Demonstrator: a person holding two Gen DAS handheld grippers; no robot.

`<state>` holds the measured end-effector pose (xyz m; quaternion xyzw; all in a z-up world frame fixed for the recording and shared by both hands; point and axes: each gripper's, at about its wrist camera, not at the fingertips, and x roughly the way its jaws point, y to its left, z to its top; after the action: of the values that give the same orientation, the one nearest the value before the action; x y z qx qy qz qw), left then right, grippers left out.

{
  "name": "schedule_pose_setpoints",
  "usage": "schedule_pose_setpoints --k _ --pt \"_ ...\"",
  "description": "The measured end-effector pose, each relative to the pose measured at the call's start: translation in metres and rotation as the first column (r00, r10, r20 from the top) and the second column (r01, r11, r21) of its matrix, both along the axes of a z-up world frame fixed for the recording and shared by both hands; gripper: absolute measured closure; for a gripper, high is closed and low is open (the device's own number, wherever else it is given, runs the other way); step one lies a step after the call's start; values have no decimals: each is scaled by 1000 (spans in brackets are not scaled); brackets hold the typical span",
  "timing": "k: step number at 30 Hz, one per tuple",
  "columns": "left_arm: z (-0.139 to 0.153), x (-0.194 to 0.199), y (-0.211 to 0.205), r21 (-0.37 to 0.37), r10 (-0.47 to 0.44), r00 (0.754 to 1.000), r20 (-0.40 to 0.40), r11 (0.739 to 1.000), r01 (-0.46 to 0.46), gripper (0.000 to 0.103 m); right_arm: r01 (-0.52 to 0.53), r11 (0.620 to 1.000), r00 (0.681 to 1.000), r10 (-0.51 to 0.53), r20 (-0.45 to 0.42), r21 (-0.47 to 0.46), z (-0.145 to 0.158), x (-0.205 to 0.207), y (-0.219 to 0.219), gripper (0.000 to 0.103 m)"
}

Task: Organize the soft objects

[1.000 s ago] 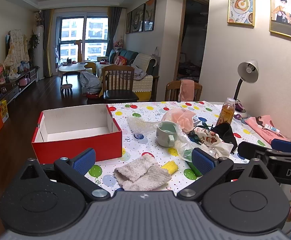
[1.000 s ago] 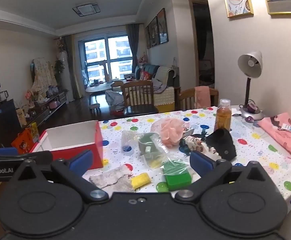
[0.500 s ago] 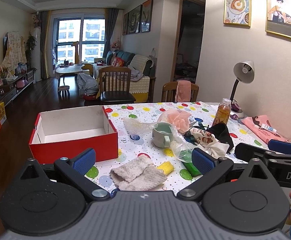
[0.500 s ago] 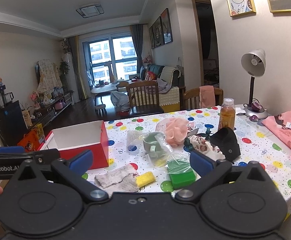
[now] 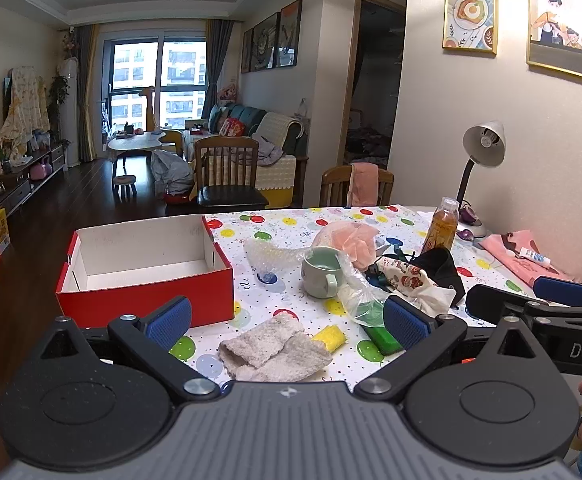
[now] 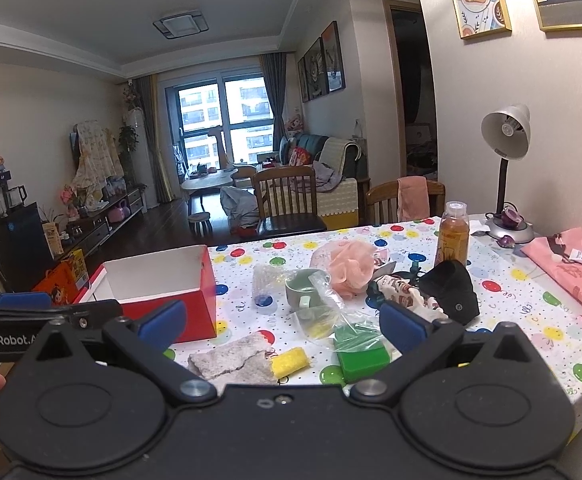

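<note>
An empty red box (image 5: 143, 304) (image 6: 171, 312) with a white inside stands at the table's left. A grey fluffy cloth (image 5: 271, 350) (image 6: 231, 358) lies near the front edge, with a yellow sponge (image 5: 330, 336) (image 6: 289, 359) and a green sponge (image 6: 361, 356) (image 5: 383, 338) to its right. A pink bath pouf (image 5: 351, 240) (image 6: 349, 266) and a printed cloth (image 5: 405, 276) lie further back. My left gripper (image 5: 287, 318) is open and empty, held above the cloth. My right gripper (image 6: 283, 320) is open and empty, back from the table's front.
A green mug (image 5: 323, 276), clear plastic bags (image 5: 357, 292), a black pouch (image 6: 451, 292), a juice bottle (image 6: 454, 236), a desk lamp (image 6: 505, 168) and a pink cloth with a tube (image 6: 571, 268) stand on the dotted tablecloth (image 6: 511, 320). Chairs stand behind the table.
Both grippers have drawn back and risen slightly, so the table items sit a little farther and lower in view. Both stay open and empty.
</note>
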<state>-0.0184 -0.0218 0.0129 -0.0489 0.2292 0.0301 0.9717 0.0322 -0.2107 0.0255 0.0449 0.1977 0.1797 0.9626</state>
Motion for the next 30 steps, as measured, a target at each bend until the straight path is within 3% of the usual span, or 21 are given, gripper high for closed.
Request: schedule_pose_setpoints --k 30 --pt "3 4 1 0 -47 997 57 999 47 0 14 999 995 -10 99 -33 4 -14 6 1"
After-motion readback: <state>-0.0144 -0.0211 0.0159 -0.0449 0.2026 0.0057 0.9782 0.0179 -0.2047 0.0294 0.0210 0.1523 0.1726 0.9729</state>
